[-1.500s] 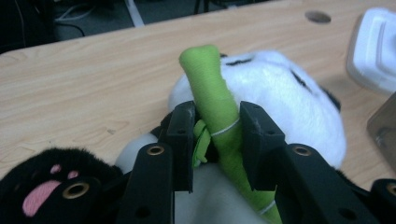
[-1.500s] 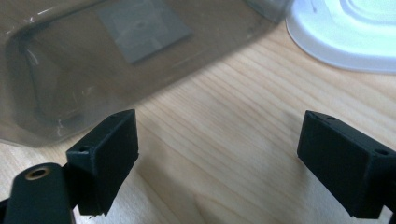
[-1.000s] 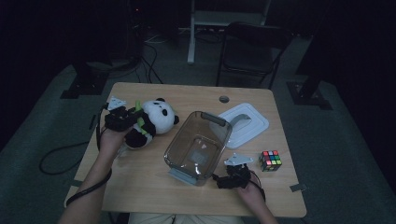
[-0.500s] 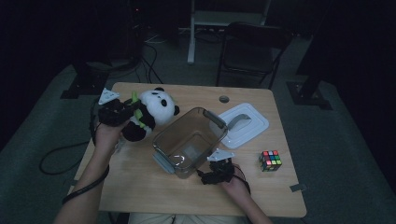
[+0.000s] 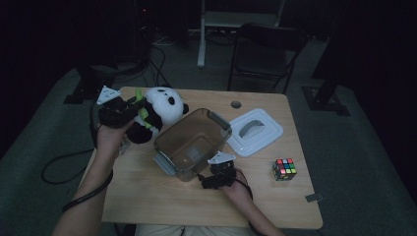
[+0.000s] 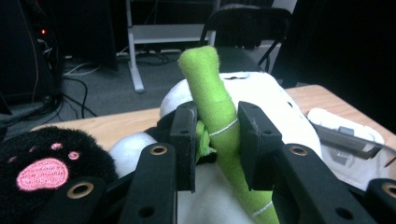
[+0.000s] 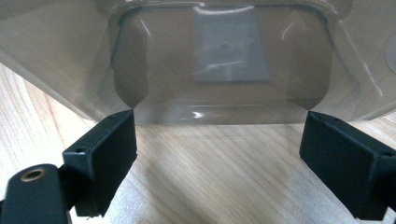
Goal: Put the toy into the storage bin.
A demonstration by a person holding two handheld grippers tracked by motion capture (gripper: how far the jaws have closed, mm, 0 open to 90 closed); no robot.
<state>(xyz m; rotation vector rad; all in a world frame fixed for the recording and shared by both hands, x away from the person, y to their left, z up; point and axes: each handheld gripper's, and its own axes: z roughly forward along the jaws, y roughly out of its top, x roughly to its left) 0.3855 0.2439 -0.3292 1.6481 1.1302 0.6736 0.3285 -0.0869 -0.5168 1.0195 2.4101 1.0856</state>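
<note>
A plush panda (image 5: 156, 113) lies at the table's far left, holding a green felt bamboo stalk (image 6: 215, 98). My left gripper (image 5: 129, 109) is shut on that stalk, its jaws pinching it at mid-height (image 6: 215, 135). The panda's black paw with pink pads (image 6: 44, 168) shows at lower left. A clear plastic container (image 5: 192, 142) stands empty in the middle of the table, and its near wall (image 7: 224, 65) faces the right gripper view. My right gripper (image 5: 209, 178) rests open on the wood just in front of it, jaws wide apart and not touching it (image 7: 219, 158).
A white lid (image 5: 254, 131) lies right of the container. A Rubik's cube (image 5: 285, 168) sits near the right edge. The table (image 5: 162, 201) has bare wood along its front. A dark chair (image 5: 265, 54) and cables stand behind.
The container has slid left toward the panda and turned, with the right gripper following behind it. The left gripper has lifted the panda slightly and moved it back.
</note>
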